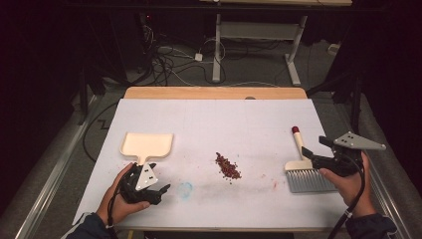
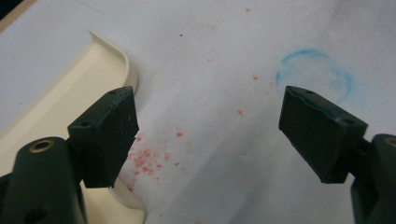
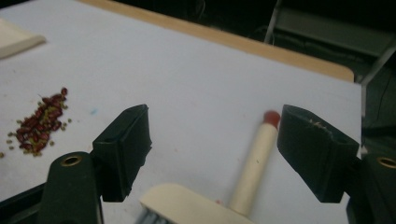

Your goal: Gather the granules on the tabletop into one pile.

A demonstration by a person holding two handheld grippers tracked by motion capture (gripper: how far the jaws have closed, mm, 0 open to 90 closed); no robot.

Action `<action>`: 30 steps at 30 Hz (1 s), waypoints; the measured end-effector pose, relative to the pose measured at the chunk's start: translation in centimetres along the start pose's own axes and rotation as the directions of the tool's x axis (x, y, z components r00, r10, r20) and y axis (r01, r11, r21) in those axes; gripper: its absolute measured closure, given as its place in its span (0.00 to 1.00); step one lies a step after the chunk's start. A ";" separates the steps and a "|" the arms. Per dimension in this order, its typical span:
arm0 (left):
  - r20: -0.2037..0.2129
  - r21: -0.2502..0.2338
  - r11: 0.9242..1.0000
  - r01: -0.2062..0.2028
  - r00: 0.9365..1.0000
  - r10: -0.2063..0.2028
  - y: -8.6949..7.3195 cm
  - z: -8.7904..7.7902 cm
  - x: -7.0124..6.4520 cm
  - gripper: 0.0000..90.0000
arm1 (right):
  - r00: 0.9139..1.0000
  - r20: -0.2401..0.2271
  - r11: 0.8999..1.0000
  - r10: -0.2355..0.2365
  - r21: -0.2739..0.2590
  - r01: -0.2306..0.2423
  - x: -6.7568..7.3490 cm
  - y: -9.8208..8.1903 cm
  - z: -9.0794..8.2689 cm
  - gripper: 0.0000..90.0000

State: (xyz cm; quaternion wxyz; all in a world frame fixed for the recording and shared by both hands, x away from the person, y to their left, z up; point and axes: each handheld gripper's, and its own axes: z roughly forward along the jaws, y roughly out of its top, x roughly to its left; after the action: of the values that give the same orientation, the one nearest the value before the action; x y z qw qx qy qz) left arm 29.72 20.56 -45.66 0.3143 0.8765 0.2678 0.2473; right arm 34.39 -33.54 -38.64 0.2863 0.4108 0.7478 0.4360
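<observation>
A cream dustpan (image 1: 147,144) lies flat at the left of the white table cover, its handle toward the person. My left gripper (image 1: 158,178) is low beside that handle, open and empty; in the left gripper view my left gripper (image 2: 210,126) spans bare cover, the dustpan (image 2: 60,98) by its left jaw. A small pile of red beans (image 1: 228,167) sits mid-table. A brush (image 1: 303,172) with grey bristles and a cream, red-tipped handle lies at the right. My right gripper (image 1: 316,147) hovers open over that handle; the handle (image 3: 254,168) lies below the gap of my right gripper (image 3: 215,140), untouched.
A blue ring mark (image 1: 185,188) and faint red stains mark the cover near the front. The wooden table edge (image 1: 214,92) shows at the back. Beyond it are floor cables and a white desk frame (image 1: 259,35). The beans (image 3: 39,123) lie left of the right gripper.
</observation>
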 end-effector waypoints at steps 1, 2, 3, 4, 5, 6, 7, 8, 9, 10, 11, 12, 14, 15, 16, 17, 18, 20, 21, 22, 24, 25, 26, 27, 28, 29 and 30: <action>-0.006 -0.010 1.000 0.002 1.000 -0.002 0.0 -0.2 0.0 0.21 | 1.000 -0.007 1.000 -0.007 -0.021 0.007 0.6 -0.1 0.0 0.29; -0.010 -0.022 1.000 0.003 1.000 -0.003 0.0 -0.3 0.0 0.21 | 0.999 -0.003 0.999 -0.032 -0.038 0.031 1.3 -0.2 0.1 0.27; -0.016 -0.032 0.999 0.002 1.000 -0.002 0.0 -0.5 0.0 0.20 | 0.998 0.017 0.996 -0.062 -0.060 0.063 2.1 -0.4 0.2 0.27; -0.019 -0.049 0.999 0.006 1.000 -0.007 0.0 -0.7 0.0 0.20 | 0.996 0.026 0.993 -0.082 -0.088 0.084 2.9 -0.6 0.3 0.28; -0.021 -0.068 0.998 0.011 1.000 -0.013 0.0 -0.8 0.0 0.20 | 0.996 0.009 0.990 -0.092 -0.108 0.092 3.6 -0.9 0.3 0.27; -0.027 -0.078 0.997 0.011 1.000 -0.013 0.0 -1.0 -0.1 0.20 | 0.993 -0.001 0.986 -0.115 -0.125 0.114 4.4 -1.2 0.4 0.27; -0.033 -0.088 0.996 0.012 0.999 -0.015 -0.1 -1.2 -0.2 0.19 | 0.991 0.005 0.982 -0.133 -0.137 0.133 5.2 -1.5 0.5 0.27; -0.036 -0.099 0.995 0.014 0.999 -0.017 -0.1 -1.3 -0.3 0.19 | 0.990 0.001 0.980 -0.142 -0.138 0.140 5.9 -1.8 0.6 0.25; -0.039 -0.108 0.994 0.013 0.999 -0.017 -0.1 -1.4 -0.3 0.19 | 0.990 -0.014 0.980 -0.143 -0.141 0.140 6.6 -2.1 0.7 0.24; -0.040 -0.116 0.993 0.012 0.999 -0.017 -0.1 -1.5 -0.4 0.18 | 0.988 -0.028 0.979 -0.154 -0.140 0.149 7.3 -2.4 0.8 0.24; -0.043 -0.123 0.992 0.012 0.999 -0.018 0.0 -1.6 -0.4 0.18 | 0.983 -0.024 0.975 -0.184 -0.128 0.179 7.9 -2.5 0.9 0.24; -0.045 -0.124 0.992 0.010 0.999 -0.015 0.0 -1.6 -0.5 0.18 | 0.978 -0.016 0.971 -0.210 -0.120 0.207 8.4 -2.6 1.0 0.24; -0.047 -0.118 0.993 0.003 0.999 -0.009 0.0 -1.6 -0.5 0.18 | 0.975 -0.031 0.969 -0.218 -0.127 0.213 9.1 -2.7 1.0 0.24; -0.046 -0.118 0.993 0.004 0.999 -0.010 0.0 -1.6 -0.5 0.18 | 0.974 -0.034 0.968 -0.225 -0.118 0.220 9.3 -2.7 1.1 0.24; -0.045 -0.118 0.993 0.003 0.999 -0.009 0.0 -1.5 -0.5 0.18 | 0.972 -0.035 0.967 -0.231 -0.117 0.226 9.5 -2.7 1.2 0.23; -0.047 -0.118 0.993 0.002 0.999 -0.008 0.0 -1.5 -0.6 0.18 | 0.972 -0.039 0.966 -0.232 -0.124 0.226 9.6 -2.7 1.1 0.23; -0.050 -0.117 0.993 0.002 0.999 -0.008 0.1 -1.5 -0.6 0.18 | 0.972 -0.040 0.966 -0.233 -0.122 0.227 9.6 -2.7 1.1 0.23; -0.047 -0.119 0.993 0.002 0.999 -0.007 0.1 -1.5 -0.5 0.18 | 0.972 -0.042 0.966 -0.232 -0.124 0.225 9.7 -2.6 1.1 0.23; -0.051 -0.117 0.993 0.000 0.999 -0.006 0.1 -1.5 -0.6 0.18 | 0.972 -0.043 0.966 -0.231 -0.128 0.224 9.7 -2.7 1.0 0.23; -0.051 -0.118 0.993 0.001 0.999 -0.007 0.1 -1.5 -0.6 0.18 | 0.972 -0.042 0.966 -0.231 -0.128 0.224 9.7 -2.6 1.0 0.23; -0.052 -0.116 0.993 0.002 0.999 -0.008 0.2 -1.5 -0.5 0.18 | 0.972 -0.042 0.965 -0.231 -0.135 0.223 9.6 -2.6 0.9 0.23; -0.053 -0.115 0.993 0.001 0.999 -0.008 0.2 -1.4 -0.5 0.18 | 0.972 -0.040 0.966 -0.231 -0.133 0.224 9.6 -2.6 0.9 0.23; -0.052 -0.115 0.993 0.002 0.999 -0.008 0.2 -1.4 -0.5 0.18 | 0.971 -0.037 0.965 -0.234 -0.133 0.227 9.6 -2.6 0.9 0.23; -0.051 -0.116 0.993 0.002 0.999 -0.008 0.3 -1.4 -0.5 0.18 | 0.971 -0.036 0.964 -0.237 -0.134 0.230 9.6 -2.6 0.9 0.23; -0.053 -0.115 0.993 0.002 0.999 -0.008 0.3 -1.4 -0.5 0.18 | 0.971 -0.035 0.964 -0.238 -0.132 0.232 9.6 -2.6 0.9 0.23; -0.055 -0.113 0.994 0.001 0.998 -0.007 0.3 -1.3 -0.5 0.18 | 0.970 -0.034 0.963 -0.241 -0.131 0.235 9.6 -2.6 0.9 0.22; -0.055 -0.114 0.994 0.001 0.998 -0.008 0.4 -1.3 -0.5 0.18 | 0.969 -0.030 0.962 -0.244 -0.132 0.238 9.6 -2.6 0.9 0.22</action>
State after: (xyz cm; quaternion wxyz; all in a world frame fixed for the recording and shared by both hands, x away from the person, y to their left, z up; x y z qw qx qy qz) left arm 28.69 20.59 -44.64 0.3568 0.8494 0.2638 0.2856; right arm 29.37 -25.57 -42.06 0.3455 0.2875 0.7693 0.4541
